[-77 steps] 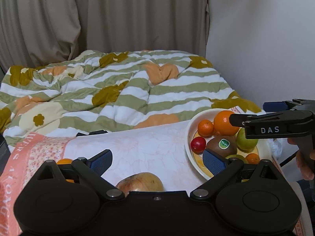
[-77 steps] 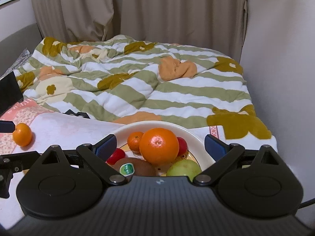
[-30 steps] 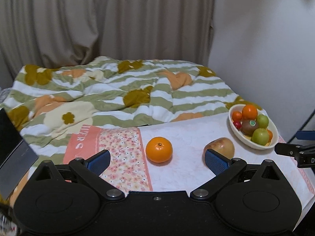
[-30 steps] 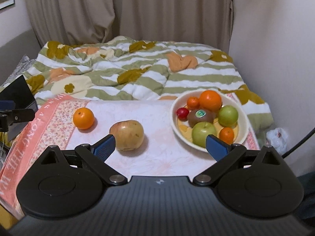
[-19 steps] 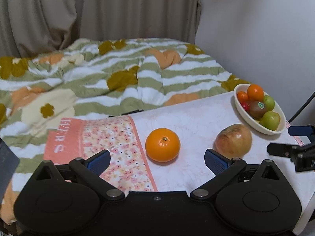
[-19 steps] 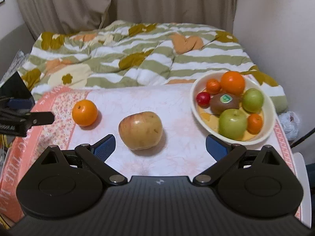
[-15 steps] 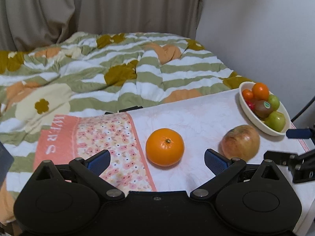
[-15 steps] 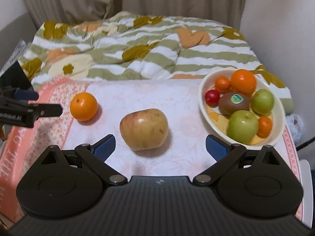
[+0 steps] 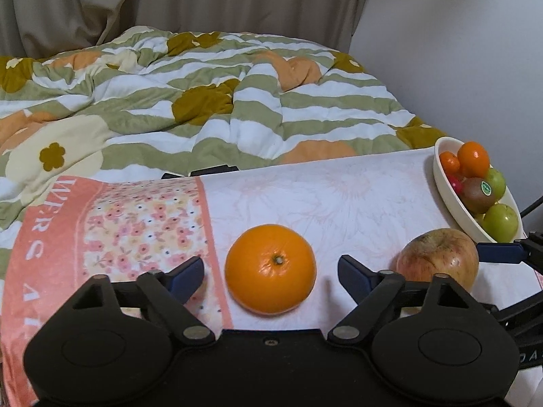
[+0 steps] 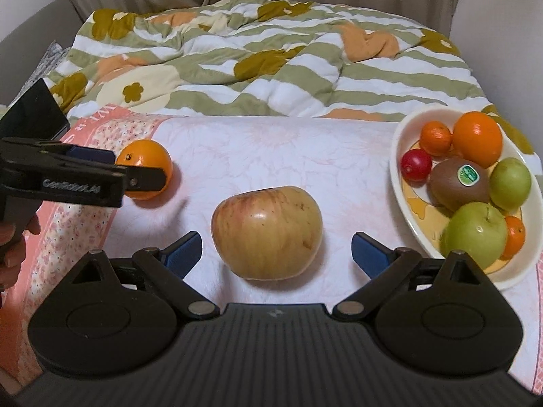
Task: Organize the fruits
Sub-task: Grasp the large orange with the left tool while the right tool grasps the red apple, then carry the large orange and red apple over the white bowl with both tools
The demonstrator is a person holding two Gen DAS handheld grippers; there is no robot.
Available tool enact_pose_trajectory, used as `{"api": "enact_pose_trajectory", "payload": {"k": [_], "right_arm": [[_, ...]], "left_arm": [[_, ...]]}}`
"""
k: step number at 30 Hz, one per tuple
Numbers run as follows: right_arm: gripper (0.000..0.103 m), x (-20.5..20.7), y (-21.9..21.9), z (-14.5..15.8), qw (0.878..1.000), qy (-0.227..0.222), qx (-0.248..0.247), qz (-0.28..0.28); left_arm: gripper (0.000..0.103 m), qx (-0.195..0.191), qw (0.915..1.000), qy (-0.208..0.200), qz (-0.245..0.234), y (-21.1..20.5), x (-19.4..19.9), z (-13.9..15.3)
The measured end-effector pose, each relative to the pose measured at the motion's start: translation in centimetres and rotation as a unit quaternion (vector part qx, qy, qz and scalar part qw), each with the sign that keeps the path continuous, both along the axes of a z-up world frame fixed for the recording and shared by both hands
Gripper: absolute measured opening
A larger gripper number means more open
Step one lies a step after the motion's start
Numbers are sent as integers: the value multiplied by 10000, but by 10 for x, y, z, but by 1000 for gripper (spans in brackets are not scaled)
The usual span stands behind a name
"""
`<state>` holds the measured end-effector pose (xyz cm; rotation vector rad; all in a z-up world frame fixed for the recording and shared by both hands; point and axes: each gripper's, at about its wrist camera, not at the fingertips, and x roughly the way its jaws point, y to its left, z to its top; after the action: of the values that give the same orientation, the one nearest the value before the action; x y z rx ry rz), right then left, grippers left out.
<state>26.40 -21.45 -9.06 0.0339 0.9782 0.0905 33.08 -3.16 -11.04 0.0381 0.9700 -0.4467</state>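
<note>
Fruit lies loose on the cloth [image 10: 271,156]: one orange [image 9: 270,269] between the left gripper [image 9: 270,273]'s narrowing, untouching jaws, one apple [image 10: 267,236] between the right gripper [image 10: 275,252]'s spread jaws. The bowl [image 10: 397,169] nearby holds seven or so pieces, some perhaps hidden.

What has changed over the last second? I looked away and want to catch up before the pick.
Both grippers came down toward the table. The left hand-held gripper now brackets the orange, its jaws just closing, pads not yet touching. The right hand-held gripper, open, brackets the big apple. Nothing was grasped or released. The two loose fruits and the full bowl stayed put.
</note>
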Motion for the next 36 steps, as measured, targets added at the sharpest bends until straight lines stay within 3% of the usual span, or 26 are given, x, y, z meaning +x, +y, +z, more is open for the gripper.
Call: {"api": "enact_pose_trajectory", "payload": {"k": [5,16,19,21,26,36], "right_arm": [[103,7,1,-3,10000,-3,0,72],[102,19,13,-9,9994,32,-14,332],[100,20,14,-10,9995,45,-44,322],[92,20,14,-10,9994,55,-103,318],[91,19,14,-10,9994,27,-185,294],[91,-7,27,19,9992,-301,-139,217]], "left_arm": [[65,126,9999,89,5,-5,4,-8],[64,122,9999,94,12,4,-5,-7],[64,127,9999,97,49,9,-9,-7],[64,134,9998,101,83,13,-13,-6],[64,87,9997,94,209,24,-22,-3],[64,-116,9991,-168,370,39,-48,27]]}}
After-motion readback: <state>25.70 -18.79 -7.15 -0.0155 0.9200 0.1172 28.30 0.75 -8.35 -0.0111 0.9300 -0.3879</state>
